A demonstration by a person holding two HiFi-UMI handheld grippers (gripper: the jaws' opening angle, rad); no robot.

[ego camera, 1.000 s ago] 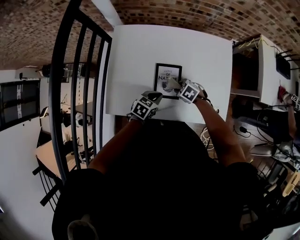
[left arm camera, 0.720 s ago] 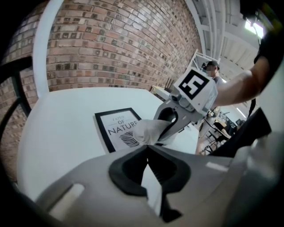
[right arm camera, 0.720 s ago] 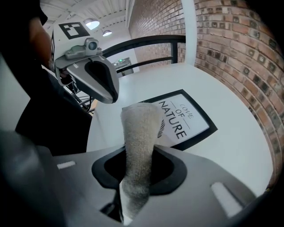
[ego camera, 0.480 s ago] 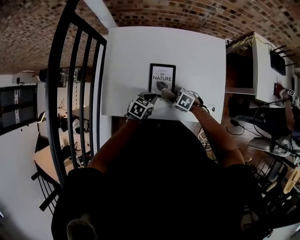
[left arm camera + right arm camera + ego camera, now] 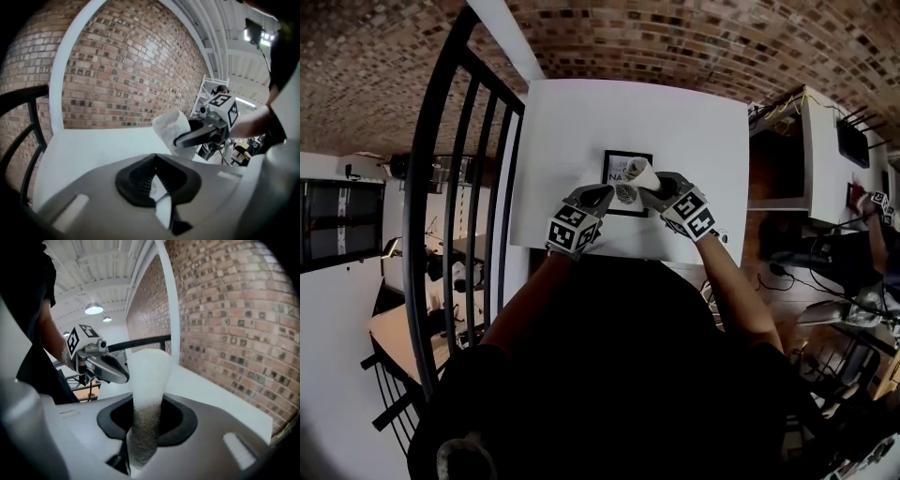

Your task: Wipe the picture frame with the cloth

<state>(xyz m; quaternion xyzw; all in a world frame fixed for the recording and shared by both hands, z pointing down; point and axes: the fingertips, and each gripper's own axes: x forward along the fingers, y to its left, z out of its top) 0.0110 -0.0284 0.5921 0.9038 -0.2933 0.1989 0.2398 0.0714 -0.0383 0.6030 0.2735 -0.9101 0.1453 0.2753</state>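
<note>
Wiping is under way: my right gripper (image 5: 654, 190), clamped on the cloth (image 5: 639, 172), holds it over the picture frame (image 5: 614, 167) on the table (image 5: 694, 122). My left gripper (image 5: 598, 195) seems to pinch the frame's near-left edge. Next comes a sweep across the glass. Half a second ago the cloth sat at the frame's near-right corner.

Grey left gripper (image 5: 600, 193) and right gripper (image 5: 650, 194), black-and-white marker cubes (image 5: 567, 230), black short-sleeved shirt (image 5: 619, 375)
</note>
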